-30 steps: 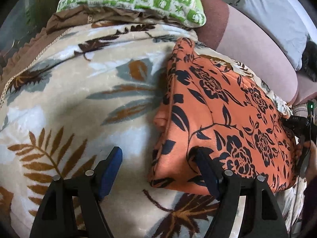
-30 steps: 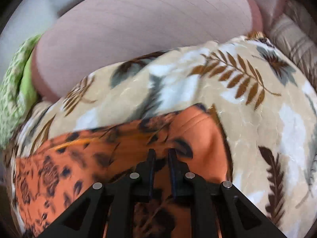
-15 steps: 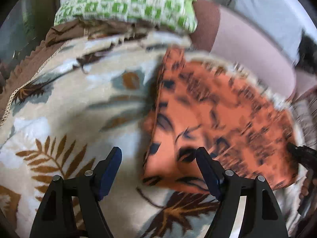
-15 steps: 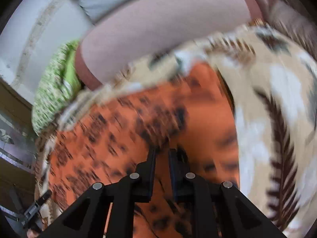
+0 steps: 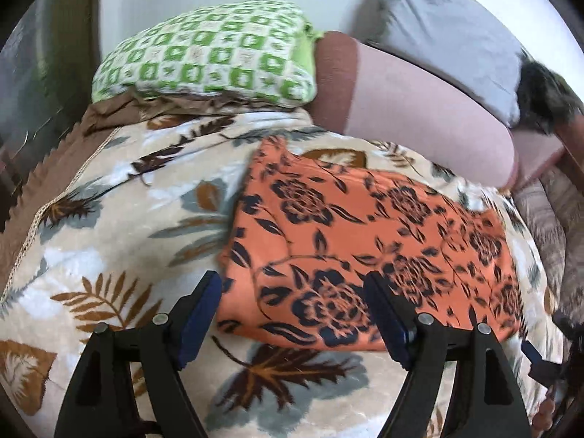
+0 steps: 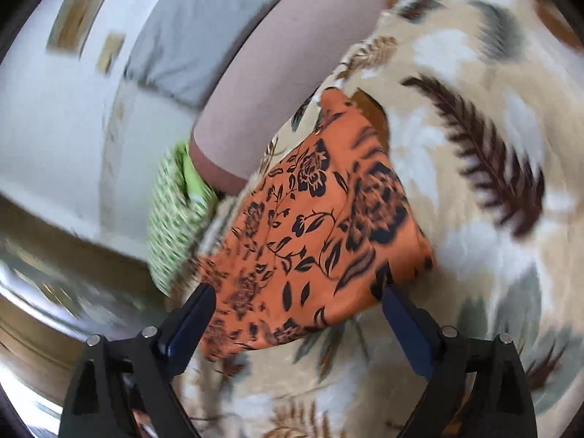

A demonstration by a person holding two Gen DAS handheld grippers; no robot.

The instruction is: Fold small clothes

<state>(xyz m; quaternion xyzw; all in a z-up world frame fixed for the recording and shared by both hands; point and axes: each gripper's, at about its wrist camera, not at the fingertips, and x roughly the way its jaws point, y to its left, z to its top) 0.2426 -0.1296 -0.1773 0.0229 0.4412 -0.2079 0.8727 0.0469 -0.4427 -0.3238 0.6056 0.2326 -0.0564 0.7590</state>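
a: well, the orange floral garment (image 5: 365,252) lay folded into a flat packet on the leaf-print blanket (image 5: 120,241) over the bed, its near edge just ahead of both tools. what worried you?

b: the left gripper (image 5: 292,314) stood with its fingers wide apart, holding nothing, one pad over the cloth's near corner and the other over bare blanket. the right gripper (image 6: 299,325) was spread apart too, empty, straddling the cloth's near end. my guess was that a next fold or lift could pinch the plush blanket along with the garment, since the two sat flush.

a: anything else?

b: the top layer looked loose at the far point near the pink bolster (image 5: 419,116). if a pinch caught only one layer, the packet could have slid open. the fabric looked thin and slippery, so a sideways drag might have skewed the edges.

a: and the two views?

b: the left wrist view showed the whole packet, the green checked pillow (image 5: 204,54) beyond it, a grey pillow (image 5: 445,36) and something dark and furry (image 5: 544,91) at the far right that i couldn't identify. the right wrist view was smeared by motion, but it alone showed the cloth's thick folded side edge (image 6: 419,241) and the wall (image 6: 54,127) with framed pictures (image 6: 76,18).
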